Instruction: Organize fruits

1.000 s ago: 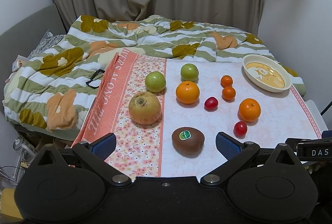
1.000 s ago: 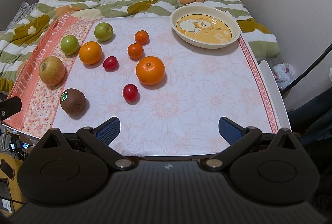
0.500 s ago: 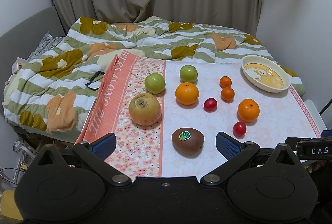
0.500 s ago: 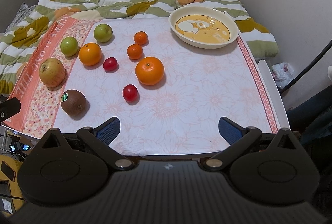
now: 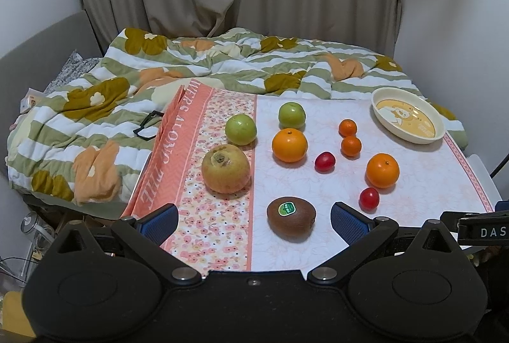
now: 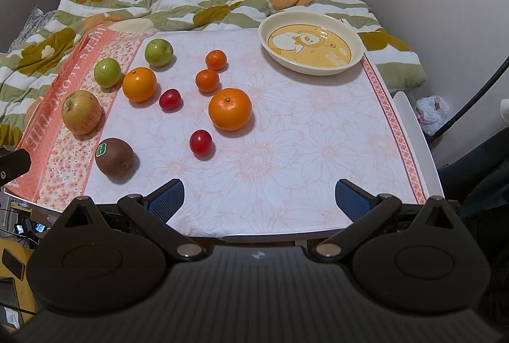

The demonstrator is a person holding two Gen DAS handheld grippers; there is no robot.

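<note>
Ten loose fruits lie on the pink-and-white floral tablecloth [image 6: 286, 152], none yet in the cream round dish with a yellow cartoon print [image 6: 311, 47]. In the right wrist view the dish sits at 1 o'clock on the cloth, well apart from the fruit. The fruit spreads from centre toward 9 o'clock: a large orange [image 6: 229, 109] at centre, a red cherry tomato [image 6: 200, 142] just beside it at 7 o'clock, two small mandarins [image 6: 207, 80] at its 11 o'clock, a second red tomato [image 6: 170, 99], a second orange [image 6: 139, 84], two green apples [image 6: 107, 72], a yellow-brown pear-like fruit [image 6: 81, 111] and a brown fuzzy kiwi with a green sticker [image 6: 114, 156] at 8 o'clock.

The right gripper [image 6: 257, 196] hangs over the near cloth edge, jaws spread wide, holding nothing. The left gripper [image 5: 253, 219] is likewise agape and empty; the kiwi lies between its blue pads [image 5: 345, 220], untouched.

Judged step: first pick not yet begun. The next move probably calls for advancing one gripper to straddle a fruit, the kiwi for the left or the near tomato for the right, then closing gently, since round fruit may roll.
</note>
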